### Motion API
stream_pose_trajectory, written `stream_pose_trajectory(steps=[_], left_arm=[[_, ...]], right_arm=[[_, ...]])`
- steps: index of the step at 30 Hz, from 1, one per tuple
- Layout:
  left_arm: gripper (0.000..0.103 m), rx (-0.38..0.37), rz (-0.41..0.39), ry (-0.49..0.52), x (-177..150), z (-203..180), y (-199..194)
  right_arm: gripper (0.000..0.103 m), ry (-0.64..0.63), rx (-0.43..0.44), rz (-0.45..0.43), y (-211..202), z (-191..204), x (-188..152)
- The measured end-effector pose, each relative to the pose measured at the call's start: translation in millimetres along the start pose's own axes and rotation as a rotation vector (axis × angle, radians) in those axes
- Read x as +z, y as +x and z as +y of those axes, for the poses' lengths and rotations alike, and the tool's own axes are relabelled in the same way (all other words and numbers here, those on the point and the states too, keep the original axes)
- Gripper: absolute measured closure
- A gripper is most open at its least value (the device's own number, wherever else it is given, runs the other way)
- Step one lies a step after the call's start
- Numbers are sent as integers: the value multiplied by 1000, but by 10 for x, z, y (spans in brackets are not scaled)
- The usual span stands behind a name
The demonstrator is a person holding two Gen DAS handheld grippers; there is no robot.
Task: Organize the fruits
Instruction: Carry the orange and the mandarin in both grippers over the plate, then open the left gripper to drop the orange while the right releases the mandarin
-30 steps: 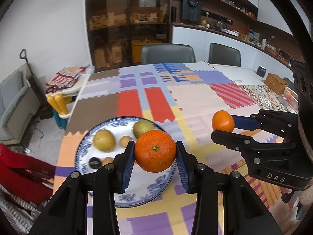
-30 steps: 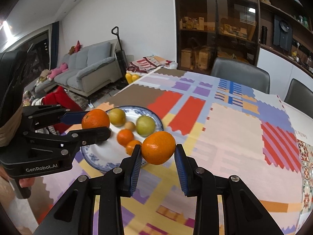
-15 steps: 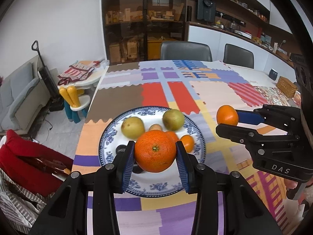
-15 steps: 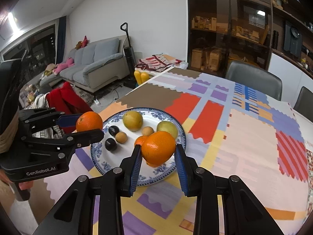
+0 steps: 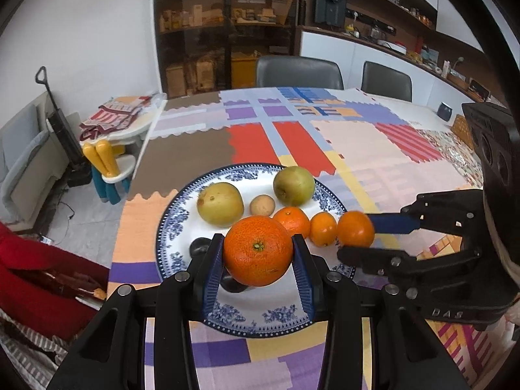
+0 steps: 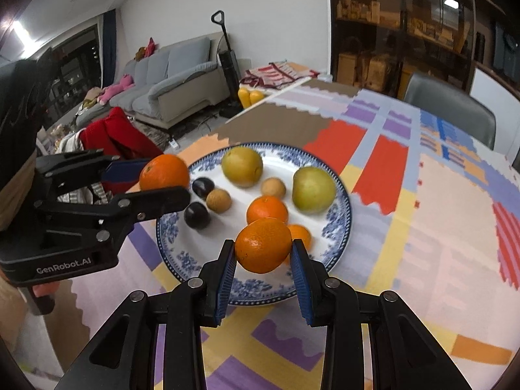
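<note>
A blue-and-white plate (image 5: 175,214) (image 6: 338,227) on the patchwork tablecloth holds two yellow-green pears (image 5: 220,203) (image 6: 312,190), small oranges (image 5: 292,221) (image 6: 267,209), small brown fruits (image 5: 262,204) and dark plums (image 6: 196,215). My left gripper (image 5: 258,256) is shut on a large orange (image 5: 257,249) above the plate's near side. My right gripper (image 6: 262,255) is shut on a smaller orange (image 6: 262,245) over the plate's near rim. In the left wrist view the right gripper (image 5: 357,239) carries its orange (image 5: 356,229) at the plate's right edge; in the right wrist view the left gripper (image 6: 162,183) hangs over the plate's left edge.
The tablecloth (image 5: 373,149) stretches back and right of the plate. Two grey chairs (image 5: 299,71) stand at the far side. A small child's table with yellow-legged stools (image 5: 107,159) is off the table's left edge, and a grey sofa (image 6: 175,74) lies beyond.
Both grippers have come down and in over the plate, each still carrying its orange. The plate and its fruit now look larger and closer in both views.
</note>
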State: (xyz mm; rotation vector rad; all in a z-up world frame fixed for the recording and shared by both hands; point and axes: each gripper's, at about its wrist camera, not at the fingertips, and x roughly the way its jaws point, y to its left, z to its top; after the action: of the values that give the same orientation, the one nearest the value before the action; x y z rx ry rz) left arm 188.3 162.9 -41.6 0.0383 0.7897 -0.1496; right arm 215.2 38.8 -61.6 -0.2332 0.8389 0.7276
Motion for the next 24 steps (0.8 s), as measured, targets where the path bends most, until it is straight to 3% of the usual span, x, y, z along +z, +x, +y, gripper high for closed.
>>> stream_pose_trajectory(steps=[19, 24], left_arm=[[63, -87, 136, 108, -13, -5, 495], [54, -74, 119, 86, -1, 12, 442]], right_arm=[[68, 19, 33, 97, 353, 5, -126], [68, 31, 46, 93, 377, -20, -110]])
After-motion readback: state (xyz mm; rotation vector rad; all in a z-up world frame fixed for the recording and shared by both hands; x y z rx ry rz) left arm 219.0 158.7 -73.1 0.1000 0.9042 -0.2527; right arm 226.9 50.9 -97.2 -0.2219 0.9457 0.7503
